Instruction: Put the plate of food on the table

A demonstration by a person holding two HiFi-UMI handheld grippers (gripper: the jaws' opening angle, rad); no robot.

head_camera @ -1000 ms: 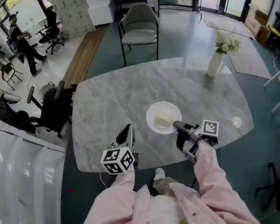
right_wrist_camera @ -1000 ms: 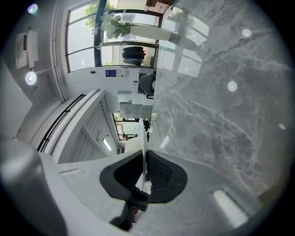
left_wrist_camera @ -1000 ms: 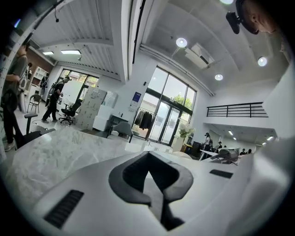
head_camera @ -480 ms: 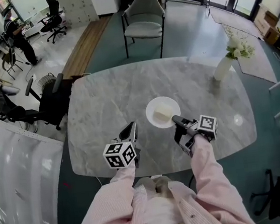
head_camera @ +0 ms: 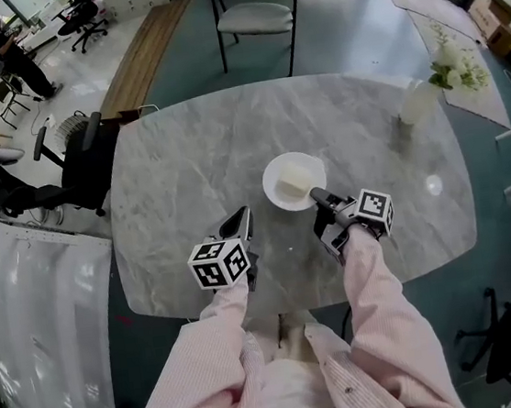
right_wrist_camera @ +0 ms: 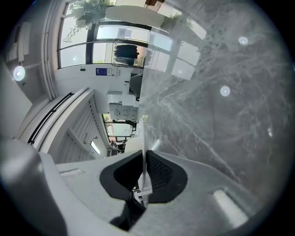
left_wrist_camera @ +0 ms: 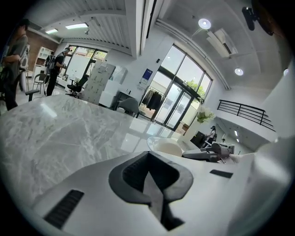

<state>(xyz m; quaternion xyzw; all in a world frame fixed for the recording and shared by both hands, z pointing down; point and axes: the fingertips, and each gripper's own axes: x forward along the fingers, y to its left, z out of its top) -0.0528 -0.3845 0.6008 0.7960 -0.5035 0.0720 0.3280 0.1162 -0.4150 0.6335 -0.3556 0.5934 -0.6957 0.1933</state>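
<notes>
The right gripper (head_camera: 318, 198) has its fingers clamped on the near rim of the plate (head_camera: 290, 171). The plate carries a pale block of food (head_camera: 296, 185) over the middle of the counter (head_camera: 186, 161). Whether the plate already touches the stone, I cannot tell. The left gripper (head_camera: 242, 220) is near, with its fingers together and empty. Keep the plate level, lower it gently, and release only once it sits flat.

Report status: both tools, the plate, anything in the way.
Right tool shut on plate rim. Left tool shut, empty. Plate with food low at table, contact unclear. Nothing near; vase far off.
</notes>
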